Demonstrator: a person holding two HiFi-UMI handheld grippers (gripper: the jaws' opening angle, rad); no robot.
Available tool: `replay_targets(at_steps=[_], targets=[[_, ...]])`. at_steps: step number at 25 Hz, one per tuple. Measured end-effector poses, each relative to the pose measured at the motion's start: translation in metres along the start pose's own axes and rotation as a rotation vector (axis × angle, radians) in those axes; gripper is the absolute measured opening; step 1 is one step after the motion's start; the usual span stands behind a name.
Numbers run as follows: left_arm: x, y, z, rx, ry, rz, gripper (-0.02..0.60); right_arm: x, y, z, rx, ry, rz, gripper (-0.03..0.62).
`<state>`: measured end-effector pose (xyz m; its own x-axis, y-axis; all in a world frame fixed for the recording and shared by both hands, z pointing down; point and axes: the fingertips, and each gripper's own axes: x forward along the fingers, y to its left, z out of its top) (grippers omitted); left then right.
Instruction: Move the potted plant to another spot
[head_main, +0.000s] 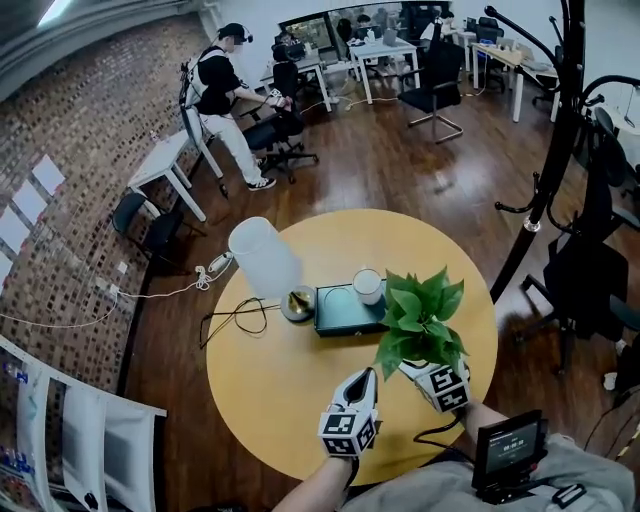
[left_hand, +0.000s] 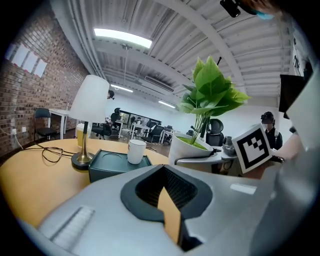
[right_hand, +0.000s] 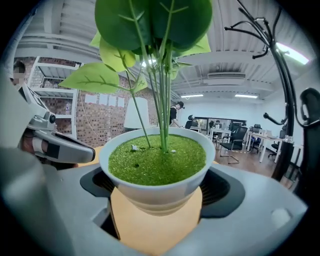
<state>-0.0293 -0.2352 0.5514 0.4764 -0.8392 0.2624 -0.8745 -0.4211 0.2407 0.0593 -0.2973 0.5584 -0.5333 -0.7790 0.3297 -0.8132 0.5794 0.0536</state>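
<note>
1. My left gripper (left_hand: 169, 202) hangs over the near edge of the yellow table (head_main: 270, 390). Its jaws are almost together, with nothing between them.
2. My right gripper (right_hand: 156, 210) clamps the potted plant (right_hand: 156, 160) at the table's right side. It has a round white pot, a mossy green top, thin stems and broad leaves.
3. Beyond it stand a green tray (head_main: 338, 312), a white mug (head_main: 367, 285) and a lamp (head_main: 262, 258).

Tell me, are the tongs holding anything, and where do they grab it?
Yes. The right tongs grip the potted plant by the two sides of its white bowl, below the rim. The left tongs hold nothing.
</note>
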Motion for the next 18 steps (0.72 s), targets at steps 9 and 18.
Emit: replay_targets(at_steps=[9,18], targets=[[-0.097,0.076,0.012,0.018,-0.032,-0.07,0.001,0.022,0.127,0.036,-0.022,-0.036,-0.019,0.512],[-0.116,0.086,0.016,0.016,-0.045,-0.077,0.0,0.02,0.151,0.043,0.001,-0.028,-0.016,0.512]])
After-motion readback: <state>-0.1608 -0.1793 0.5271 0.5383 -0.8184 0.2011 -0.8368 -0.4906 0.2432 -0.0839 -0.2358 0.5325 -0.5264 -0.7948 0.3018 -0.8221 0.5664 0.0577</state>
